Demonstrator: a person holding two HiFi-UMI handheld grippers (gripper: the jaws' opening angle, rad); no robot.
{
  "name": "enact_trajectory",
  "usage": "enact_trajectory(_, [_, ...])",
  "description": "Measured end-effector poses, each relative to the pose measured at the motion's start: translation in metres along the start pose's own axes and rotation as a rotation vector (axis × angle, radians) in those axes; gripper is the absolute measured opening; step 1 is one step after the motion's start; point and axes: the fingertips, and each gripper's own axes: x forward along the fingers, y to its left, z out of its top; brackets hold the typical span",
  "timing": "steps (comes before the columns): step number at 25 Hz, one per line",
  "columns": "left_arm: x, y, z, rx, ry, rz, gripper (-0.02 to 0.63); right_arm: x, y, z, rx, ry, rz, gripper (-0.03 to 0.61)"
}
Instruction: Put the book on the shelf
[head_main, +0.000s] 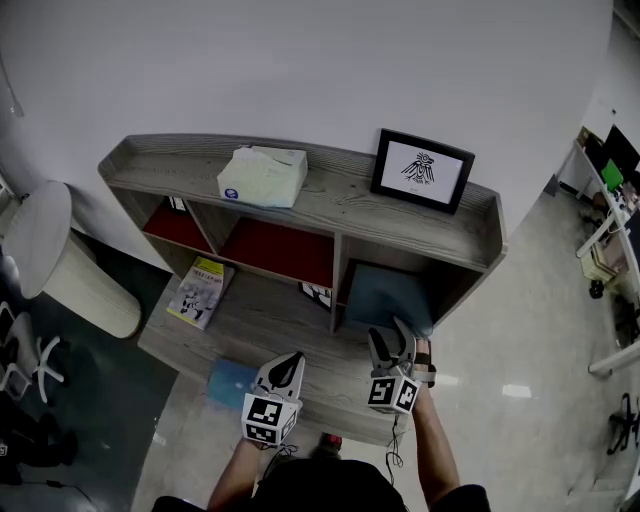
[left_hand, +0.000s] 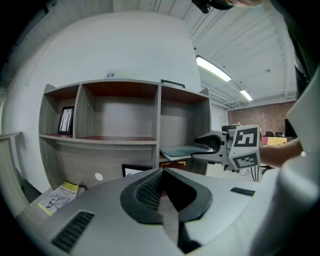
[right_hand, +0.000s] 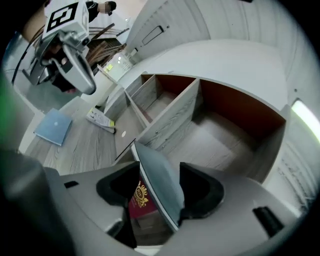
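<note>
The grey-blue book (head_main: 392, 298) is seen tilted, partly inside the lower right compartment of the shelf (head_main: 330, 205), its near edge left ungripped between the widely parted jaws of the right claw (head_main: 393, 342), while the left claw (head_main: 288, 362), closed and empty, is held before the shelf's middle.

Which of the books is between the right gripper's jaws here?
The grey-blue book, at the lower right compartment of the shelf, between the open jaws of the right gripper. The light blue book and the yellow-and-white booklet lie flat farther left.
</note>
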Motion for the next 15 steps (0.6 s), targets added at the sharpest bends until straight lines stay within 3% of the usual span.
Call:
enact_trajectory(10, [-0.02,0.009,0.016,0.033,-0.043,-0.004,0.003,-0.041,-0.005,0.052,0.316,-0.11,0.005,0.256])
enact_trajectory(15, [-0.037,0.013,0.021,0.043,-0.059,-0.018,0.003,-0.06,0.003,0.077,0.445,-0.2,-0.015,0.184])
